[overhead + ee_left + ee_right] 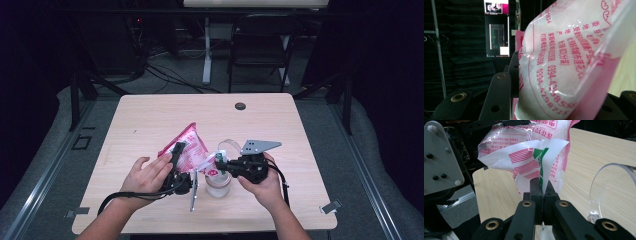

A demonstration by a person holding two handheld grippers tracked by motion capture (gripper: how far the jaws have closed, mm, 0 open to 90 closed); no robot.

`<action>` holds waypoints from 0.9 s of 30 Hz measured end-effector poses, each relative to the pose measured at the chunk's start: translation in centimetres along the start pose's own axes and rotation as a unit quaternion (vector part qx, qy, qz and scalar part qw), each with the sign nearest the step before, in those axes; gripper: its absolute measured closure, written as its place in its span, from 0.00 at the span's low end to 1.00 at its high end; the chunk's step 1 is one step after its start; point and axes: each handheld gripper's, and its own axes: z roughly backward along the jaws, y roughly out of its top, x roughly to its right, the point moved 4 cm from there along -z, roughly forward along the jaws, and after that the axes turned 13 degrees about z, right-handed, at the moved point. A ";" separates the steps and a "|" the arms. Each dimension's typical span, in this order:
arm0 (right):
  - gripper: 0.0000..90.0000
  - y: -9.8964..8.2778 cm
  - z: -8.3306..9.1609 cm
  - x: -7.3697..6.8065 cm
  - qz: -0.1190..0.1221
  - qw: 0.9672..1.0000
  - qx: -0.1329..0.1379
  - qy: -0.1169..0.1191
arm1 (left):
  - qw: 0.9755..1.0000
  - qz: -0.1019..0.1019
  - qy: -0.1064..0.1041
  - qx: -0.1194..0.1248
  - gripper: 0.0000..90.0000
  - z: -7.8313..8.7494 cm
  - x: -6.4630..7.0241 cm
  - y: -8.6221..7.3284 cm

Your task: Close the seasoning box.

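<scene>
A pink-and-white printed plastic bag (192,150) of white grains is held up over the wooden table (150,120). My left gripper (178,150) is shut on the bag's body; in the left gripper view the bag (574,57) bulges between the black jaws, one finger (499,97) against its side. My right gripper (219,161) is shut on the bag's cut white corner (544,157), pinched at its fingertips (541,188). Below that corner stands a clear plastic cup (218,186). A clear curved plastic piece (609,185) rises at the right of the right gripper view.
A dark cable hole (240,106) sits near the table's far edge. A black folding chair (260,45) and a white desk leg (206,55) stand behind the table. The left gripper's grey plate (441,157) is close to the bag. A lit screen (497,27) hangs farther off.
</scene>
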 end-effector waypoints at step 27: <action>1.00 0.0 0.0 0.0 0.001 1.000 -0.002 -0.001 | 1.000 -0.003 0.007 -0.001 0.73 0.2 -0.2 0.1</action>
